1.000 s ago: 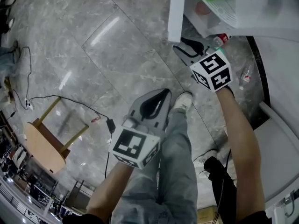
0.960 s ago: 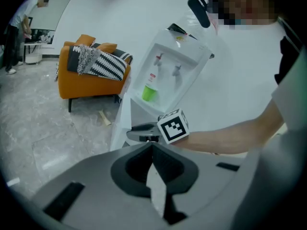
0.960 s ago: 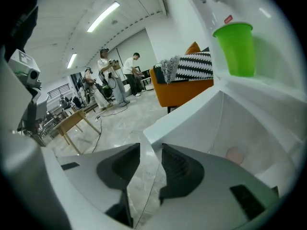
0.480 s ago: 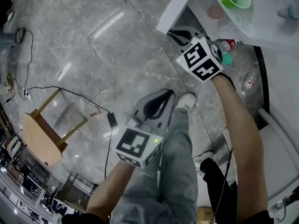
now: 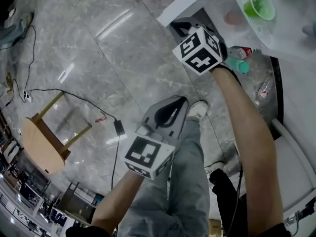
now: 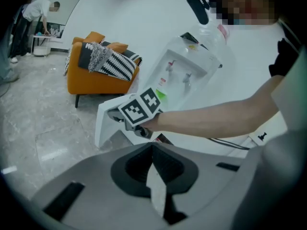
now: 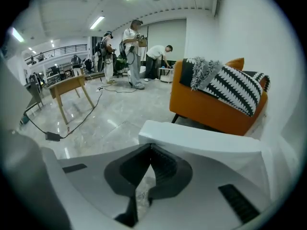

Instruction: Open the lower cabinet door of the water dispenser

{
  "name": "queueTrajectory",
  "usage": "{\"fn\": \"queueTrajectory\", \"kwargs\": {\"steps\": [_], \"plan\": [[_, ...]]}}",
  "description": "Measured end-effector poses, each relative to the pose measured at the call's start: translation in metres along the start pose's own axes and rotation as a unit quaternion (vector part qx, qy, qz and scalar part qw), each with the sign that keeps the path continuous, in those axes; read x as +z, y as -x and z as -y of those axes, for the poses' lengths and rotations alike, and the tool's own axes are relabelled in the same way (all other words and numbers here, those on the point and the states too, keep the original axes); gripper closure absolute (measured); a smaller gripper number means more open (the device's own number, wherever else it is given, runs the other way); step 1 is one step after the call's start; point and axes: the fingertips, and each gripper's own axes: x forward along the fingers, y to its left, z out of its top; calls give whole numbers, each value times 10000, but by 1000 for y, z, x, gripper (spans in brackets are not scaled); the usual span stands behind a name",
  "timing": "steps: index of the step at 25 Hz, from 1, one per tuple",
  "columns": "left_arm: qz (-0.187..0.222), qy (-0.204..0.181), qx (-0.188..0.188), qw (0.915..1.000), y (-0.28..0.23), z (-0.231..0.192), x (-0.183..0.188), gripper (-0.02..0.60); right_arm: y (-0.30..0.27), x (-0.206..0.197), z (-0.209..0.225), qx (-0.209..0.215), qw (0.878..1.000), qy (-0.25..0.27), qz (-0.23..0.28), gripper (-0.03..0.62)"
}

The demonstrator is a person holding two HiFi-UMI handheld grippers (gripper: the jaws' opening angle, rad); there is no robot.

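Head view: water dispenser (image 5: 296, 38) cut off top/rt edge; cabinet door (image 5: 190, 1) partly behind rt hand-held gripper (image 5: 181, 26).

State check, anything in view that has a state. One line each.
White lower cabinet door: open, swung outward.
Right hand-held gripper: jaws have just been closing, now shut, nothing between them, tips at the door's edge.
Left hand-held gripper: shut, empty, held back from the door.
Green plastic cup: upright.
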Motion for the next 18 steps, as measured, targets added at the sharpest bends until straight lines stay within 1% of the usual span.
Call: {"fn": "queueTrajectory", "kwargs": {"steps": [2,4,8,12,15,18], "plan": [[44,52,59,10000,1,-3,3,571,-8,9,5,-11,9999,-88,-57,583],[53,105,83,9999,1,-5,4,571,-15,16,13,-156,9996,-203,-100,583],[31,171,143,9997,5,-12,1,571,-29,30,23,-572,9978,74,-313,583],[73,251,206,9994,7,-16,5,571,-37,34,32,-715,9962,26,-503,583],[93,235,263,9993,12,-22,7,571,-40,35,34,-890,9932,205,-717,583],[142,228,292,9992,13,-25,11,571,-42,36,33,-871,9928,209,-797,582]]}}
